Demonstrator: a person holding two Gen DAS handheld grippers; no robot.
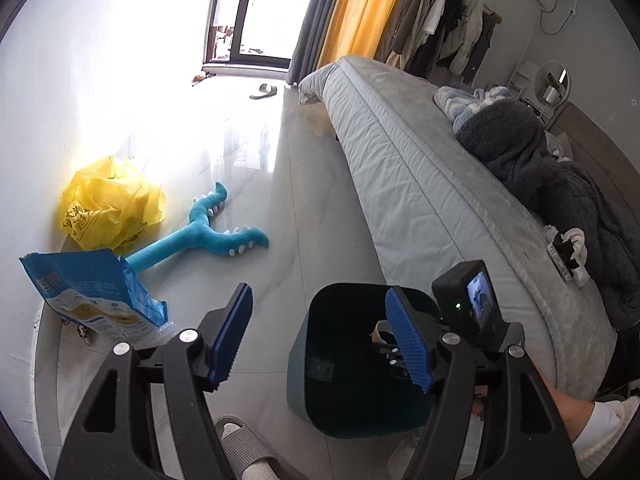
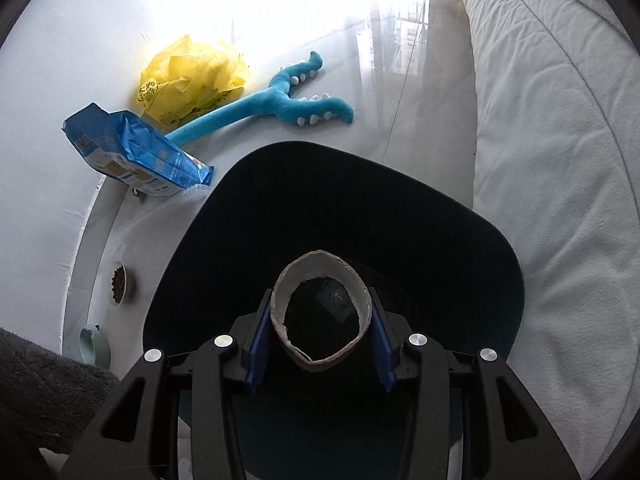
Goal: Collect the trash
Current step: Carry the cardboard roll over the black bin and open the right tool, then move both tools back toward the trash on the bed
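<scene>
A: Where's the cardboard tube (image 2: 320, 316)?
B: Clamped between the right gripper (image 2: 320, 344) pads, held over the dark bin (image 2: 460, 240) by the bed (image 2: 560, 160).
A: And the left gripper (image 1: 322, 340)?
B: Jaws apart, nothing between them.

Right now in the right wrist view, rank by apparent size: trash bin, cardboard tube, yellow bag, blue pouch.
1. Trash bin, by far the largest, though nearest the camera.
2-3. Blue pouch and yellow bag: about alike, not ranked.
4. Cardboard tube, smallest, even held close in the right claw.
</scene>
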